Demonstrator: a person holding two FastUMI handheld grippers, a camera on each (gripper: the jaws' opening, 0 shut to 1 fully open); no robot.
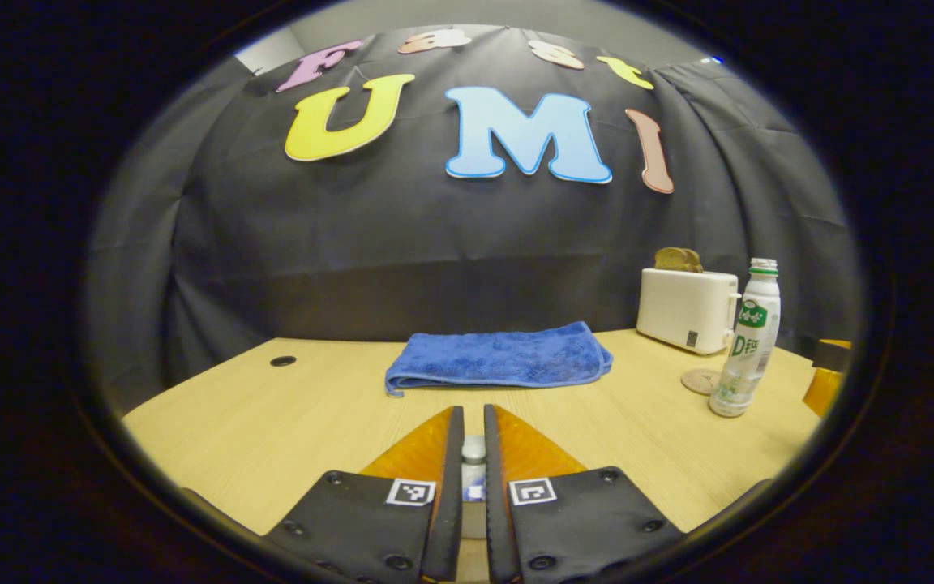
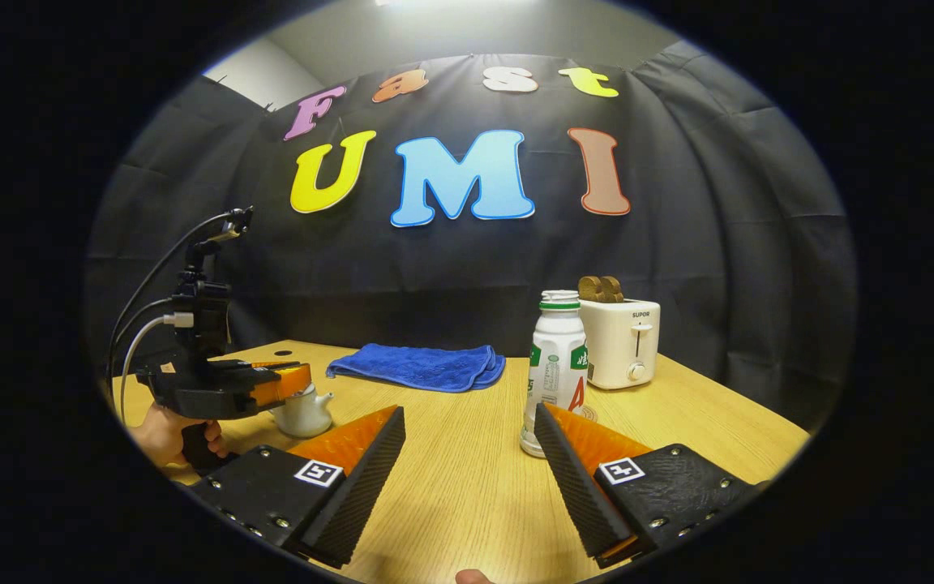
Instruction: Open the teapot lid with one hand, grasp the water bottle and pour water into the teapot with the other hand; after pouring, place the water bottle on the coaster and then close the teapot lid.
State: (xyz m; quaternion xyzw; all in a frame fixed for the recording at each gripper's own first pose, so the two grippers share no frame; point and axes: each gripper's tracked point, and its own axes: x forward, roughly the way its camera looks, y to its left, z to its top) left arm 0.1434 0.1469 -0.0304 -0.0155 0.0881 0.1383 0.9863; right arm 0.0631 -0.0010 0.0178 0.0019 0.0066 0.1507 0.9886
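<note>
Left gripper [image 1: 473, 422] clamps the teapot [image 2: 303, 412] lid's knob [image 1: 473, 448]; right gripper [image 2: 467, 426], jaws wide open, faces the upright water bottle [image 2: 556, 369].

The table [image 2: 467, 487] was pale wood-grain laminate with a smooth, faintly satin finish. At twelve o'clock on it lay a blue towel [image 1: 499, 358] of nubby, matt cloth. The water bottle [image 2: 556, 369] looked like smooth plastic with a glossy printed wrap. The toaster [image 1: 686, 310] at two o'clock had a cream, softly shiny plastic shell. The teapot [image 2: 302, 412] at nine o'clock was glazed, glossy white ceramic. The coaster [image 1: 699, 380] appeared matt.
</note>
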